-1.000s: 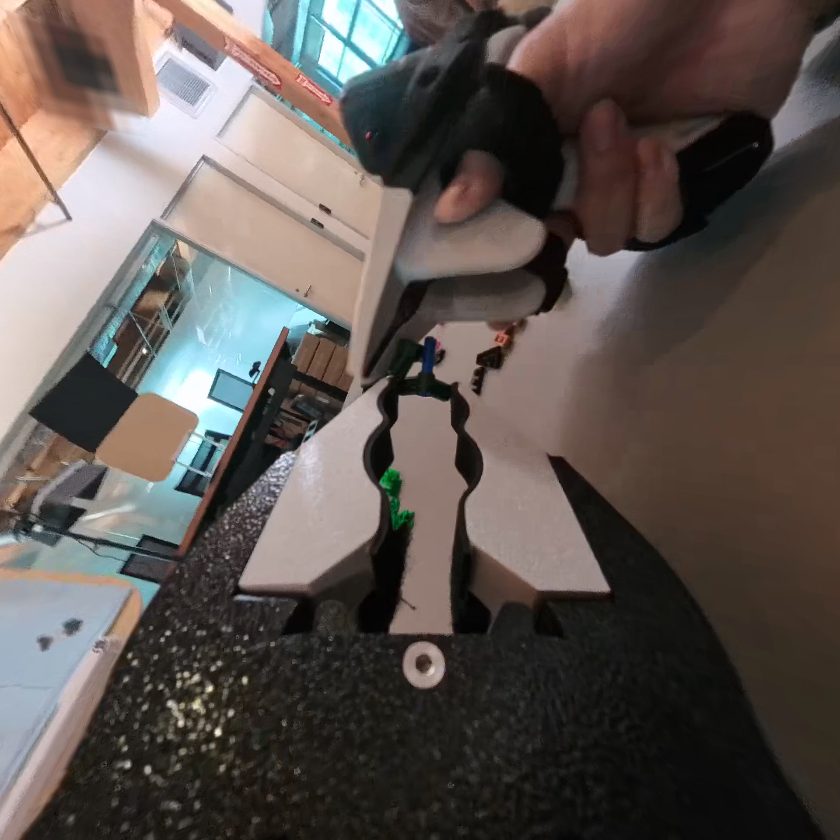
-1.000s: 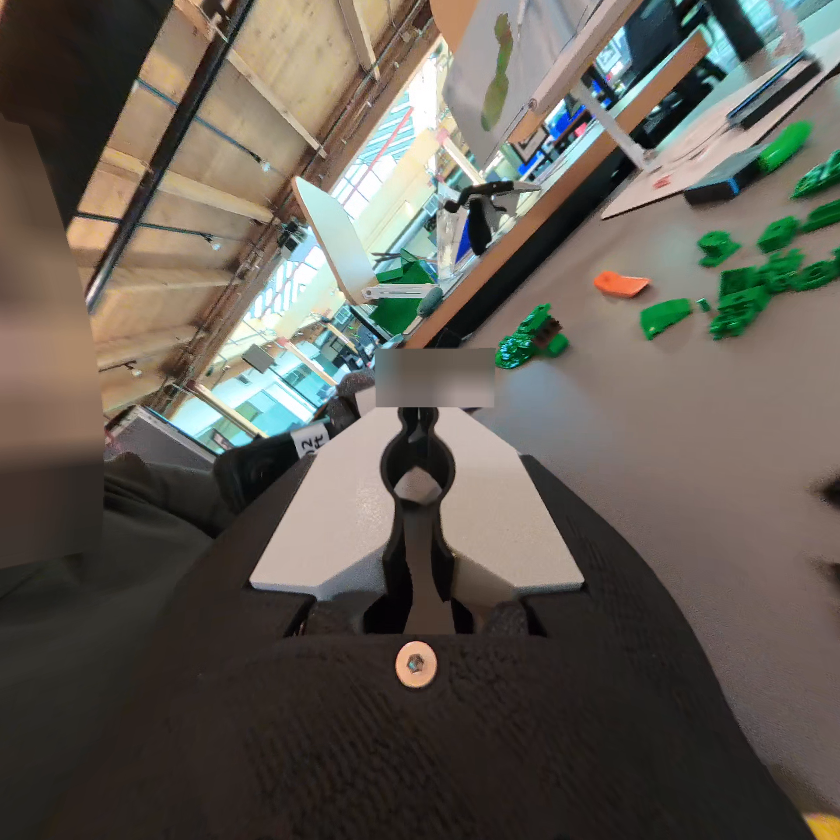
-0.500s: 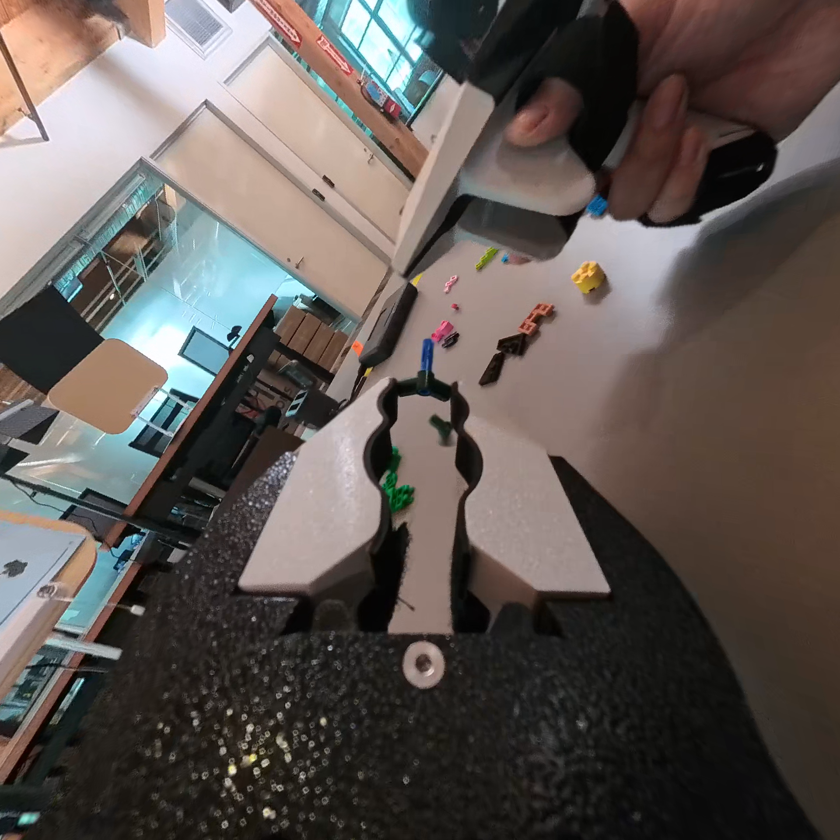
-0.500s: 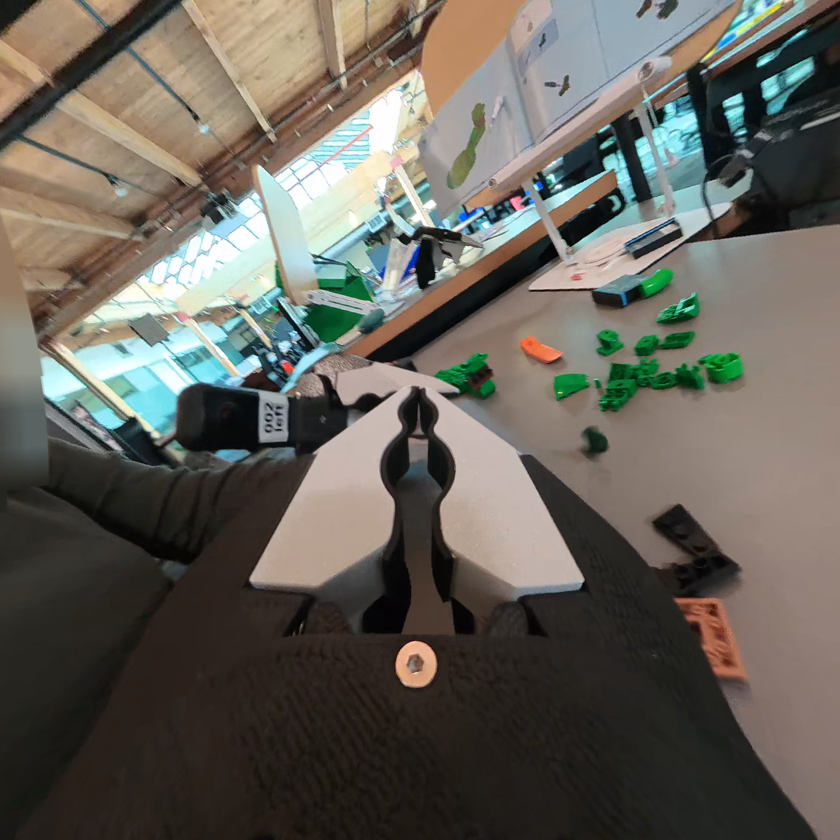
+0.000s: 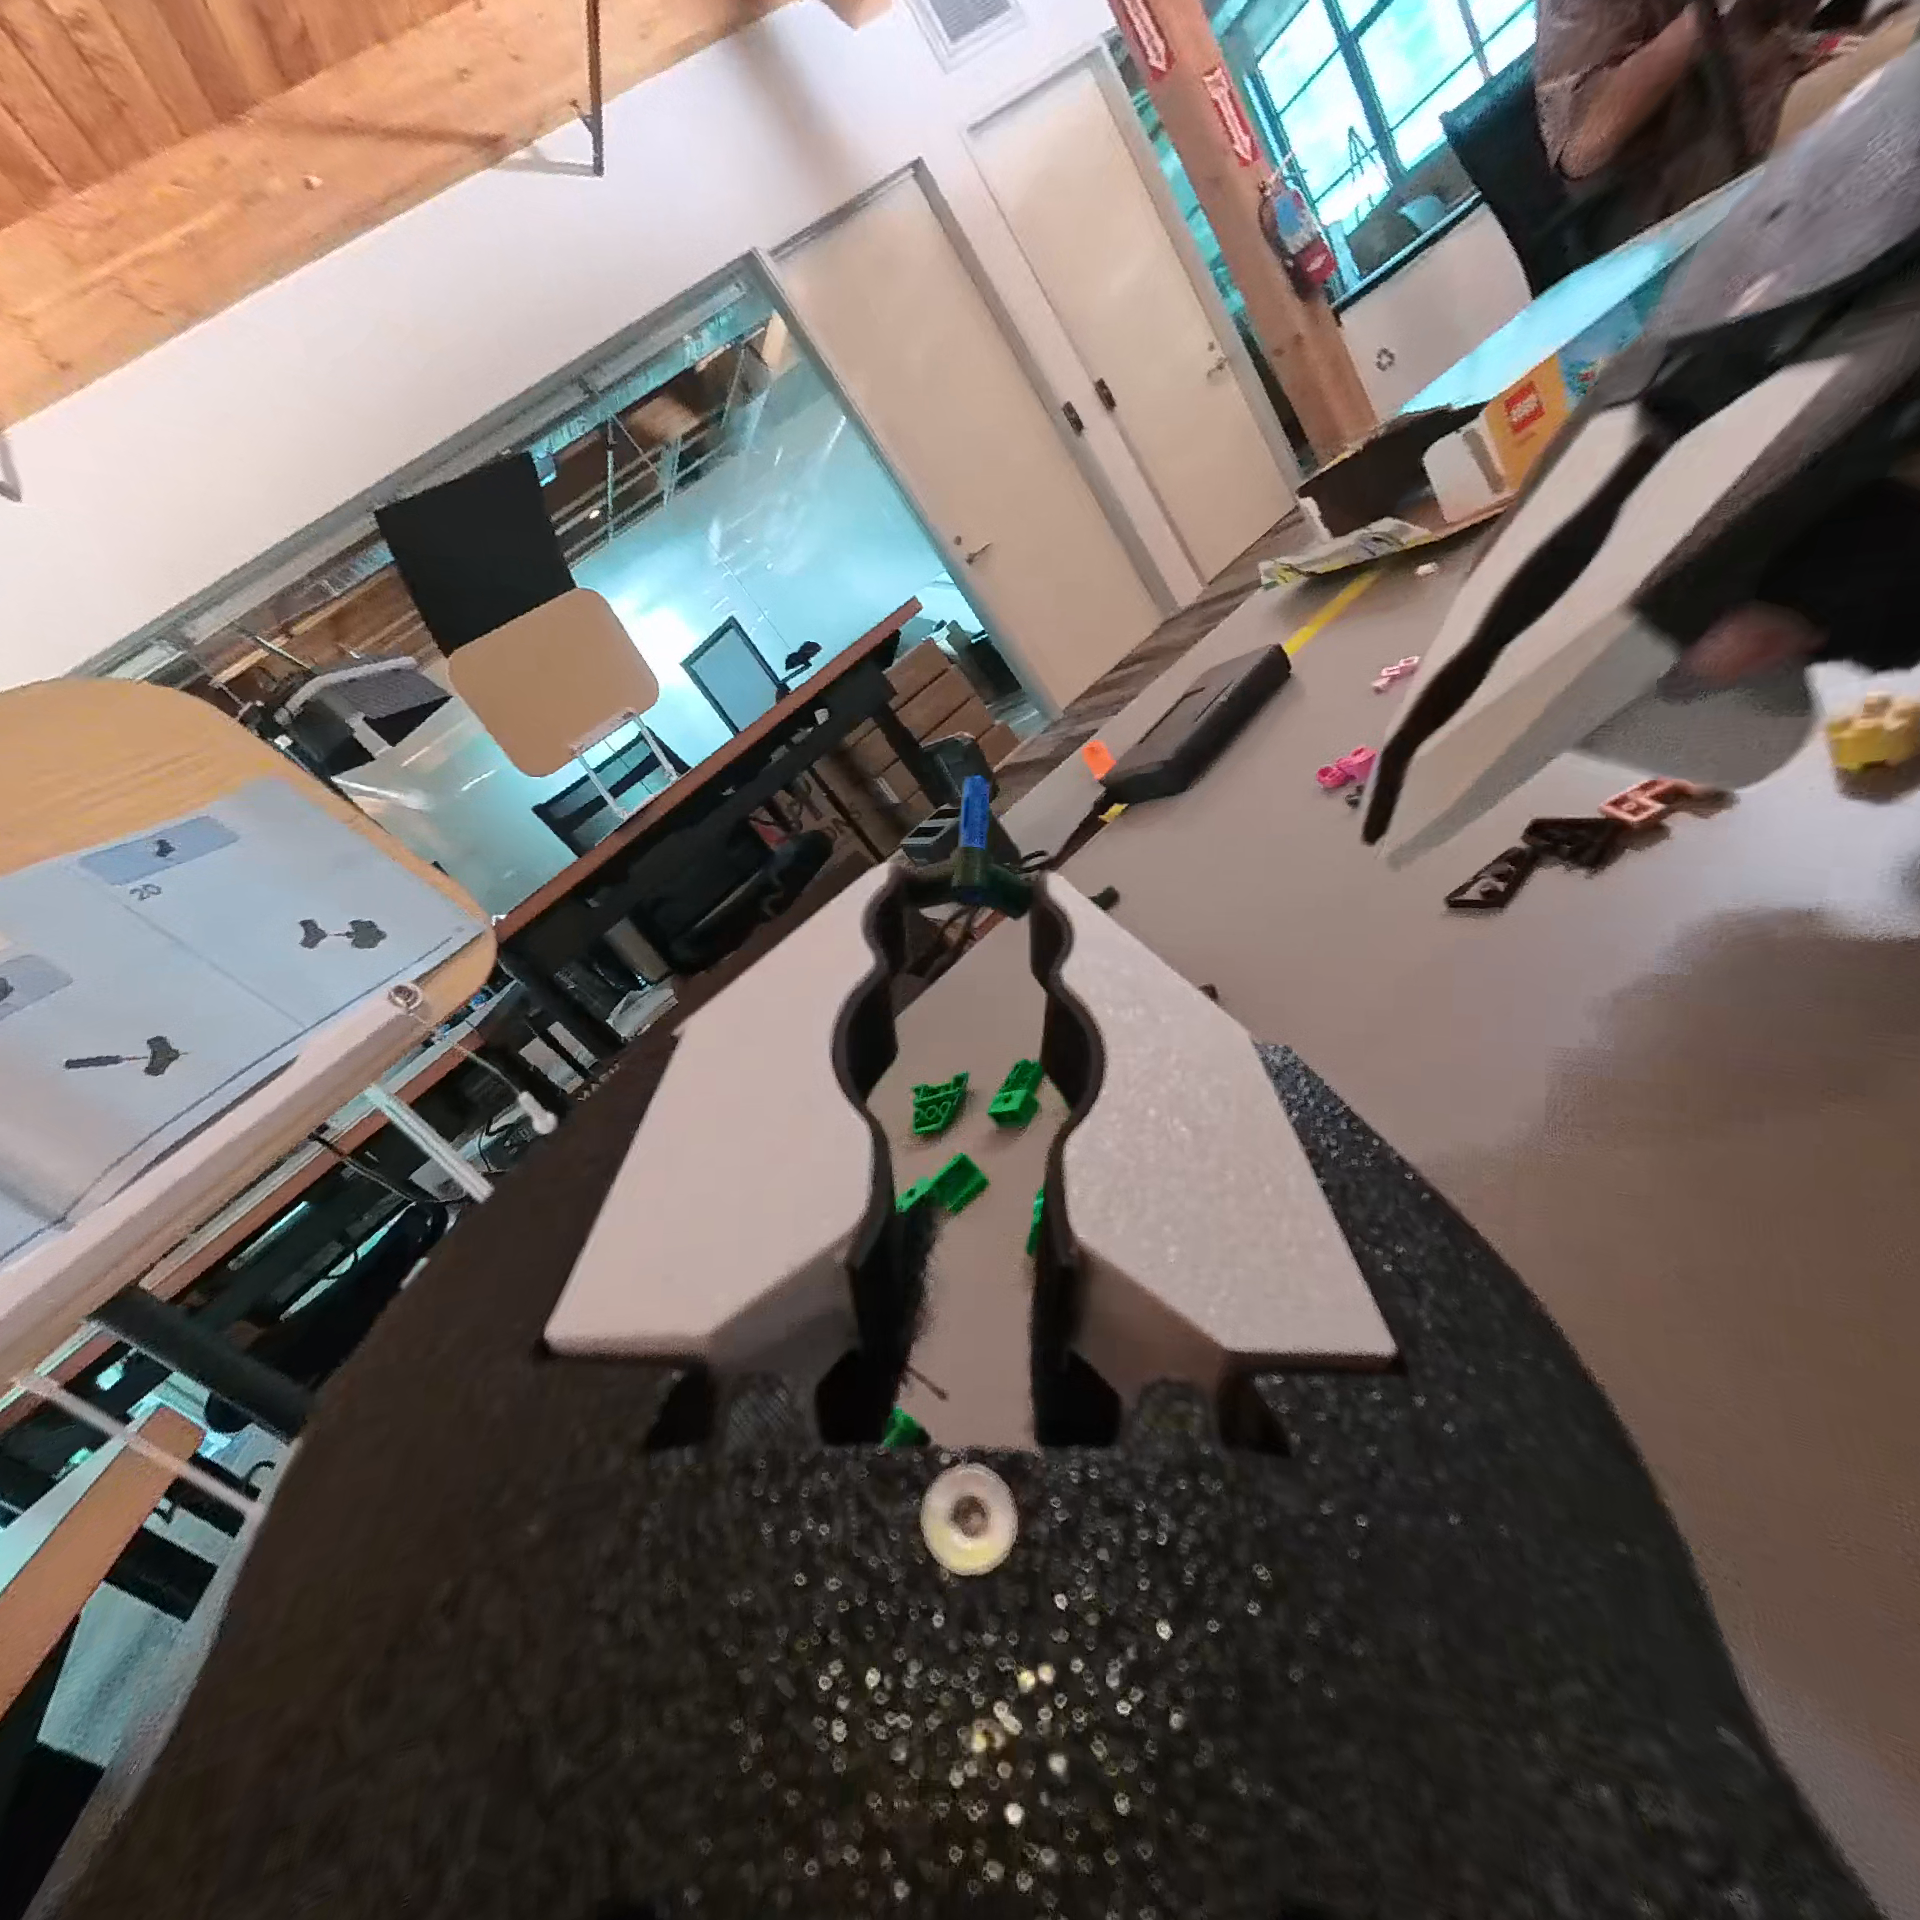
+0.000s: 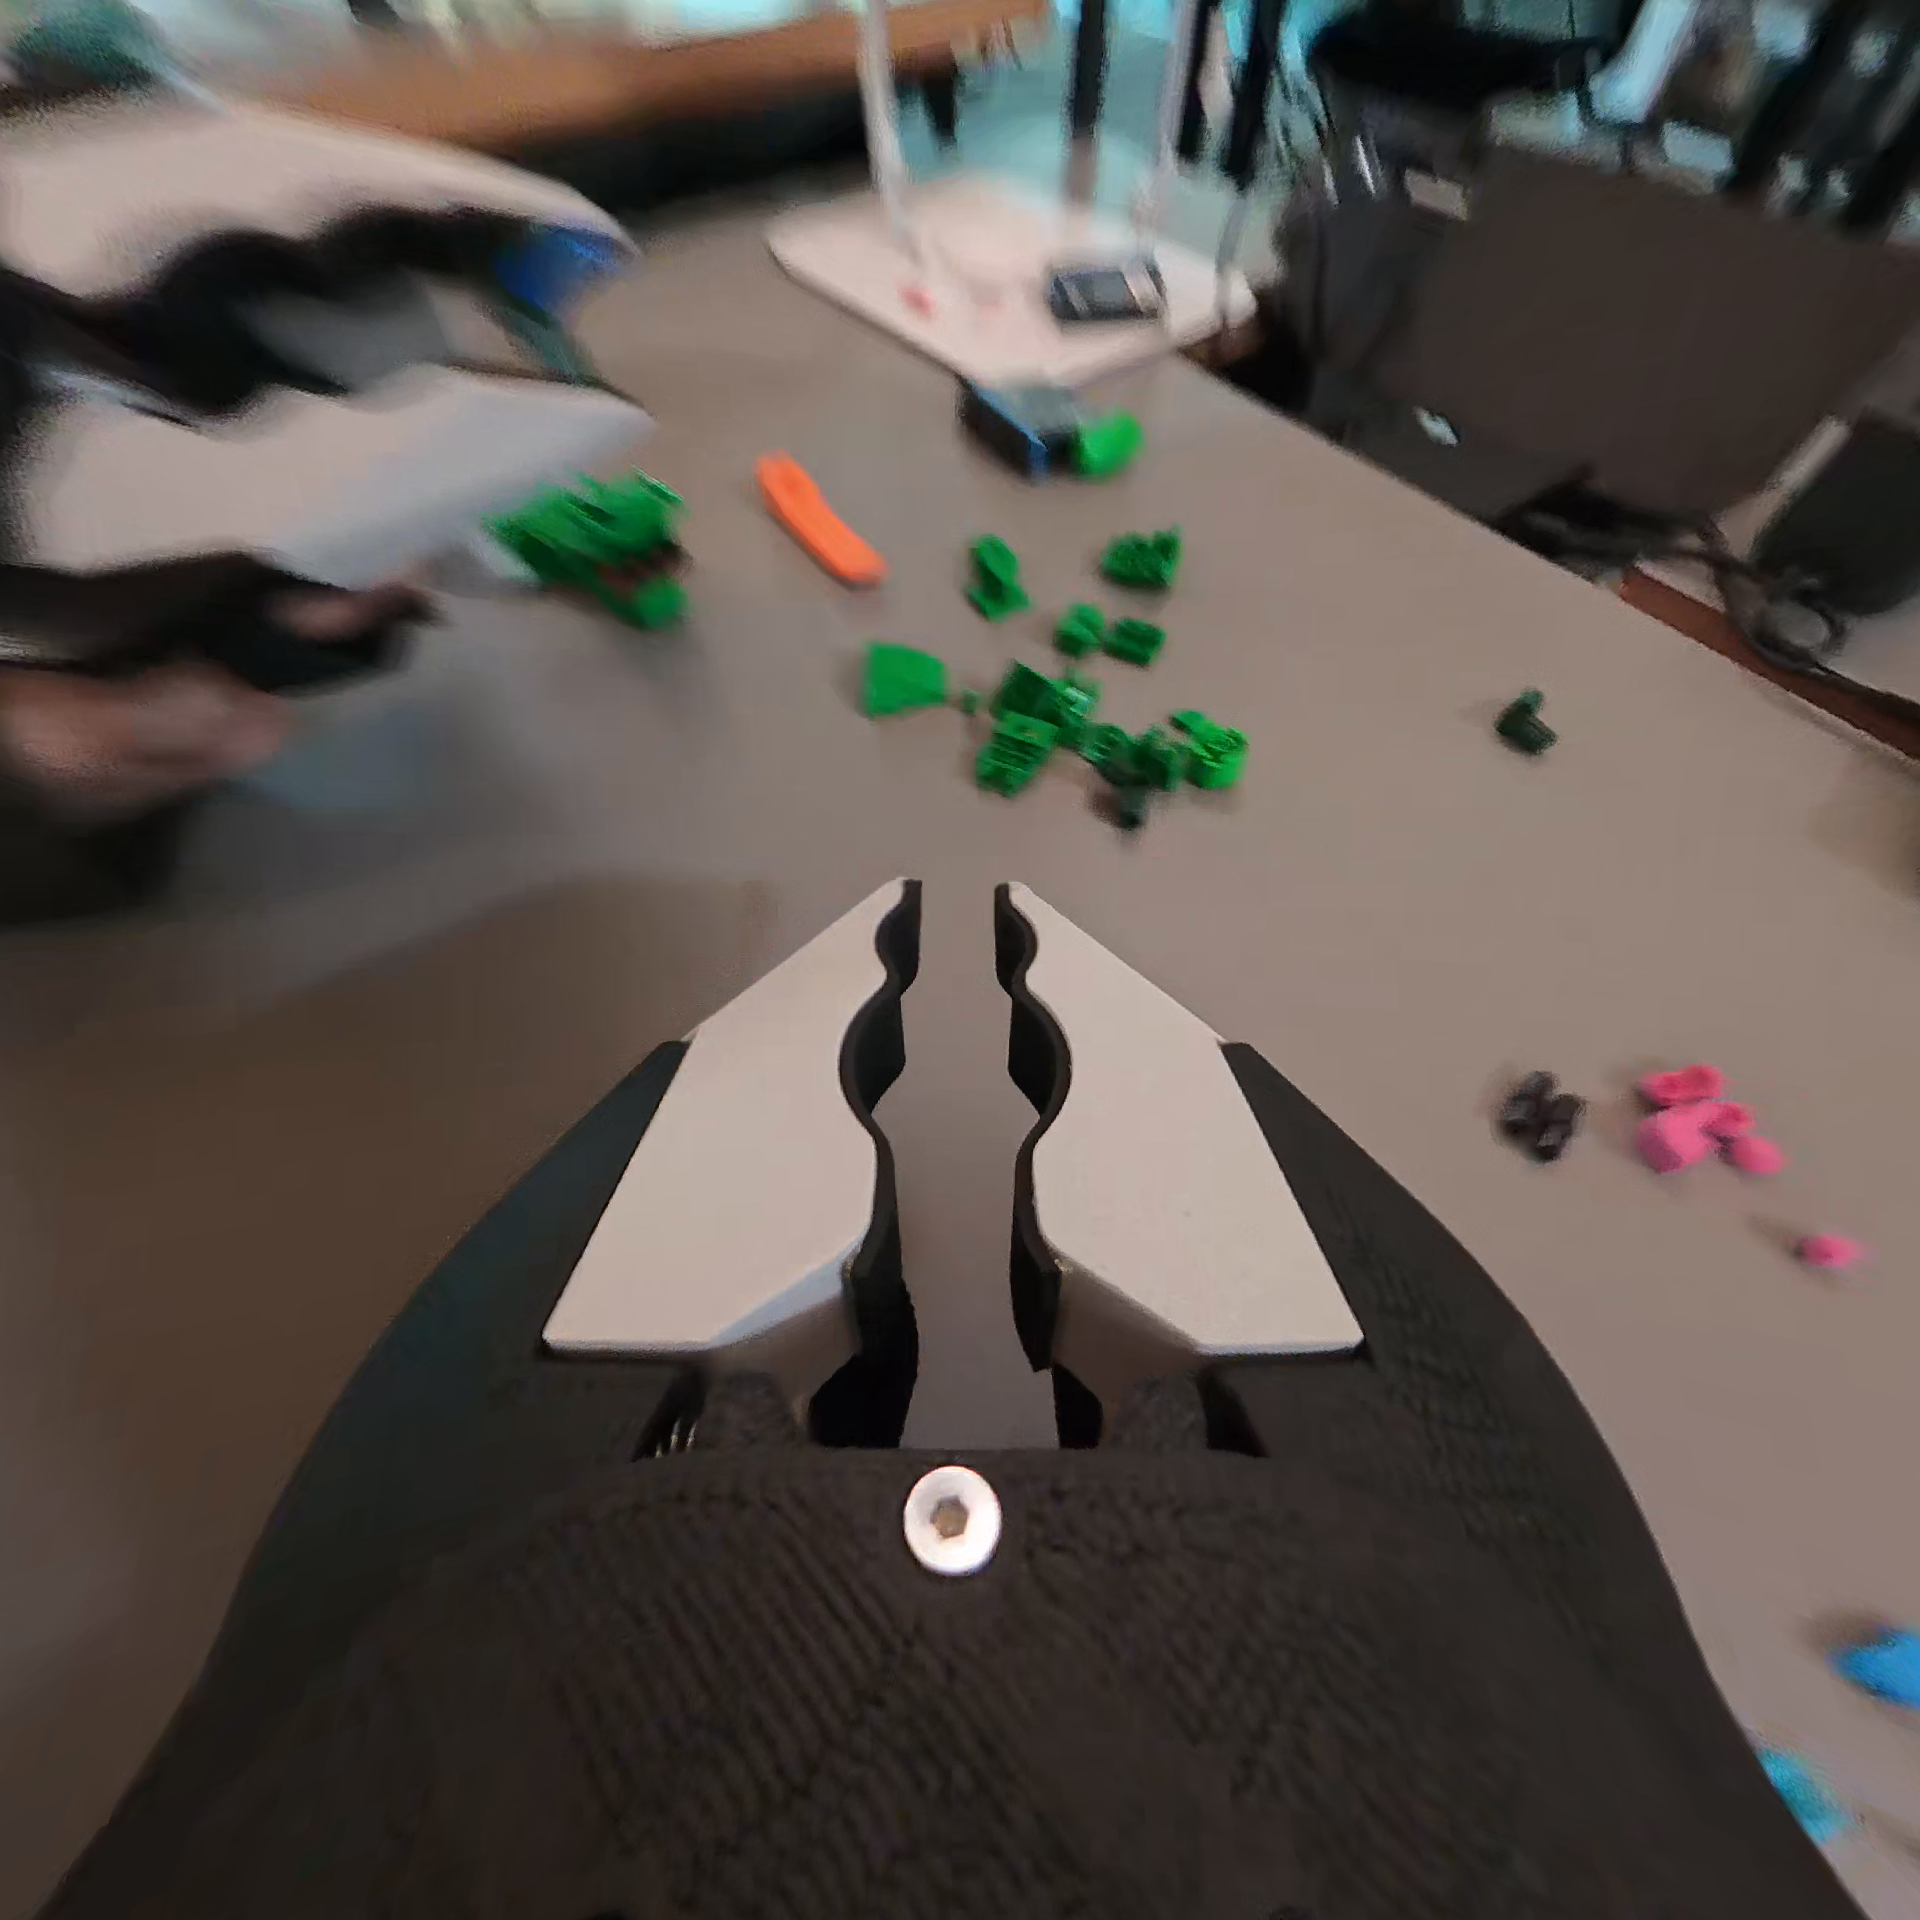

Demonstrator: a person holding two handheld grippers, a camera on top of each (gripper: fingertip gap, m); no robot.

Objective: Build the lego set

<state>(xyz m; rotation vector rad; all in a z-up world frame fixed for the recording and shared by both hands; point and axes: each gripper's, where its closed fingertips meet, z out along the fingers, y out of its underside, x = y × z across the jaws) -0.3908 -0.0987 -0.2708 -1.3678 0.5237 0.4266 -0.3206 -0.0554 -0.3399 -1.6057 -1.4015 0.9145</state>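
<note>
My left gripper (image 5: 971,899) has its fingers clamped at the tips on a small dark green piece with a blue pin (image 5: 974,831) sticking up out of it, held off the grey table (image 5: 1455,1091). Through the gap between those fingers I see loose green bricks (image 5: 940,1103) lying on the table below. In the right wrist view, the green heap (image 6: 1060,717) is my landmark: left of it sits a partly built green model (image 6: 603,545), with an orange piece (image 6: 821,525) between the two. Behind the heap lies a black and blue block with a green end (image 6: 1049,426). My right gripper (image 6: 956,904) hangs near the heap on its near side, fingers parted with a narrow gap and nothing in them. Right of the heap is one dark green brick (image 6: 1524,722) on its own, and nearer me some black pieces (image 6: 1540,1114) just beside pink bricks (image 6: 1699,1122).
</note>
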